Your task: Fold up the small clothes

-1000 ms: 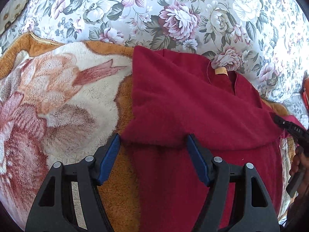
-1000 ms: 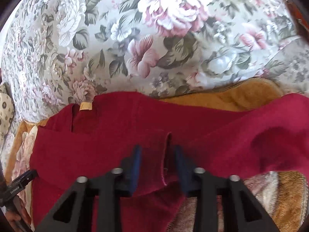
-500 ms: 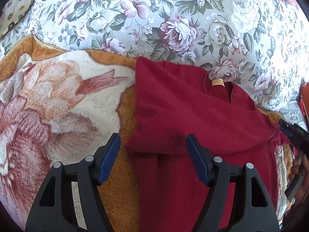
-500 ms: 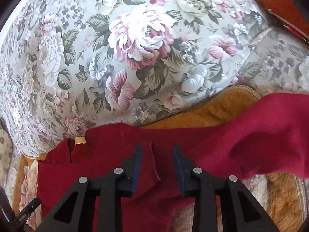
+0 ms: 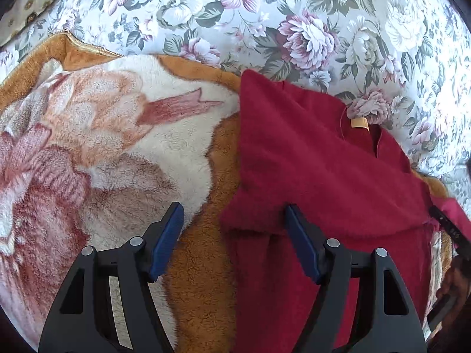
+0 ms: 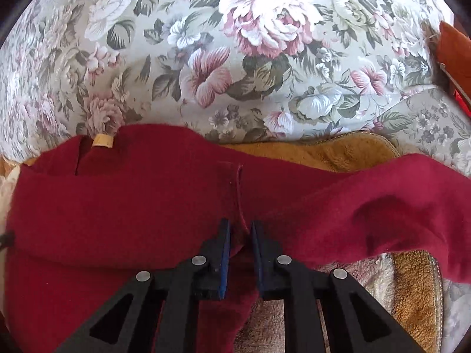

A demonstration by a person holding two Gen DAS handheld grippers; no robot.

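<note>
From the left wrist camera I see my left gripper spread wide and holding nothing; its right finger rests on the red sweater, its left finger over the fleece blanket. The sweater lies on that blanket, collar and yellow tag toward the floral bedspread. Its left side is already folded in, with a straight edge and a flap lying across the body, so I judge that half done.

From the right wrist camera my right gripper is nearly closed, pinching a ridge of the sweater near the sleeve seam. The right sleeve trails out over the blanket, unfolded. I judge that the sleeve and the final folds are left.
</note>
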